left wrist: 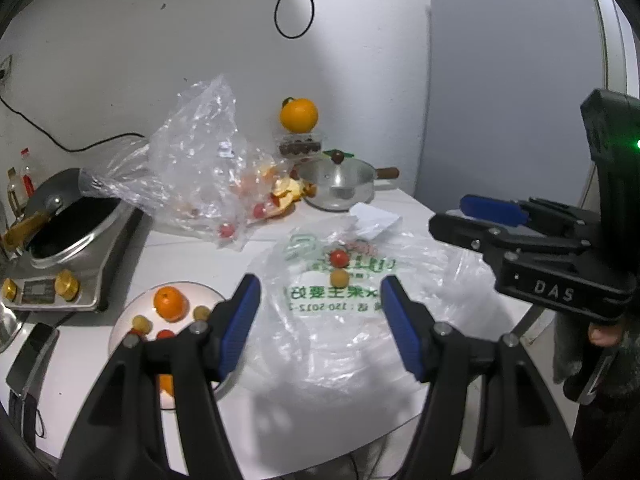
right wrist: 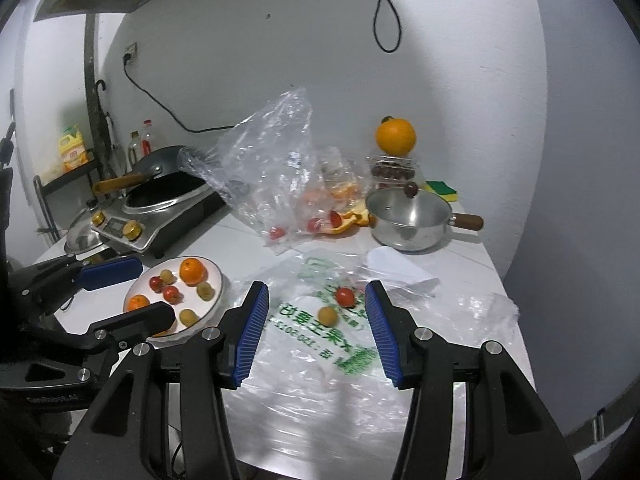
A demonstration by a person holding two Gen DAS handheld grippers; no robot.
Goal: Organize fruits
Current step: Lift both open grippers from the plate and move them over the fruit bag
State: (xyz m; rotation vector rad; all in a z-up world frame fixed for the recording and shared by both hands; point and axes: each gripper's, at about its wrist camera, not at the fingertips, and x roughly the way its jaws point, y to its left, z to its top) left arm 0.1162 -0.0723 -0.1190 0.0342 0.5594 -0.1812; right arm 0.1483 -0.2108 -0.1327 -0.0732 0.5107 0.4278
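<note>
On the white surface (right wrist: pixel 460 276), a cherry tomato (right wrist: pixel 345 296) and a small yellow fruit (right wrist: pixel 327 315) lie on a flattened printed plastic bag (right wrist: pixel 320 344). Both the left gripper (left wrist: pixel 320 320) and right gripper (right wrist: pixel 316 332) hover above the bag, released and empty. Left of the bag, a white plate (right wrist: pixel 216 276) holds oranges, tomatoes and yellow fruits.

A dark round wok with a wooden handle (right wrist: pixel 160 188) sits on a steel induction cooker with brass knobs (right wrist: pixel 132 228), left of the white table (right wrist: pixel 472 280). A lidded steel saucepan (right wrist: pixel 408 220) stands at the back (brown handle pointing right), a yellow-green sponge (right wrist: pixel 442 191) behind it. The yellow jug (right wrist: pixel 72 152) is perhaps cooking oil.
</note>
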